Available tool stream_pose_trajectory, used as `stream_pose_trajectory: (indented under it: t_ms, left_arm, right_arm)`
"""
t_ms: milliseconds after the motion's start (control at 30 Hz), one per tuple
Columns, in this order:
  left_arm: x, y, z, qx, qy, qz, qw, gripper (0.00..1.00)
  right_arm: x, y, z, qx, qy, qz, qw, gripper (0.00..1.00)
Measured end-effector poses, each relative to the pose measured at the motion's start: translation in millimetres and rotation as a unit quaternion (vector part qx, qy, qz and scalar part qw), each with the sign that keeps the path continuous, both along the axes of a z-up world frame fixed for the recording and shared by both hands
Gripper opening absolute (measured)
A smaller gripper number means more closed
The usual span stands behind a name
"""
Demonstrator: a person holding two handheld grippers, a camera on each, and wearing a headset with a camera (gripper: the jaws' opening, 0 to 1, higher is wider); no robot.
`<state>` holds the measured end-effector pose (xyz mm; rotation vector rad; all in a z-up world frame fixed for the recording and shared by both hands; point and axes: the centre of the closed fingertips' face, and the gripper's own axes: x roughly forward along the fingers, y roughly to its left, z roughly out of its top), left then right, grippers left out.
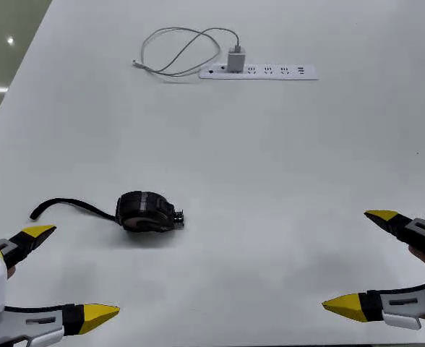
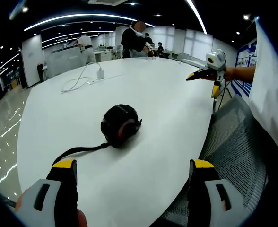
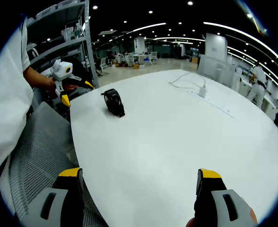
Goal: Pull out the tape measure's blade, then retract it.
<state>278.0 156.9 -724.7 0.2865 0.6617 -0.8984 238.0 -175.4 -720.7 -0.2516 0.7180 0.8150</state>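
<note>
1. L gripper (image 1: pixel 85 271): I see jaws wide apart, nothing btwn them, low-left over the table (image 1: pixel 285 166).
2. R gripper (image 1: pixel 345 259): jaws apart too, empty, low-right.
3. The tape measure (image 1: pixel 147 212) lies on the table, nearer the L gripper, touching neither. Its black strap (image 1: pixel 64 204) trails left.
4. Power strip (image 1: pixel 263 71) at far side.

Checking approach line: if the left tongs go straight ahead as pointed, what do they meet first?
Likely the tape measure, lying ahead of the open left tongs; its black strap trails nearer, so it may touch first.
</note>
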Motion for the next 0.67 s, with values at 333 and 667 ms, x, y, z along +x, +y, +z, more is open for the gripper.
stream_pose_trajectory:
  t_ms: [333,667]
  left_arm:
    - [-3.0,-2.3,-0.2,-0.004,0.007,-0.002,1.0000,0.93]
    - [-3.2,-1.7,-0.4,-0.006,0.010,-0.001,0.9999,0.93]
  right_arm:
    - [-1.6,0.3,-0.2,0.000,0.002,-0.001,1.0000,0.99]
    - [-2.6,-0.4,-1.2,-0.001,0.003,0.000,1.0000,0.99]
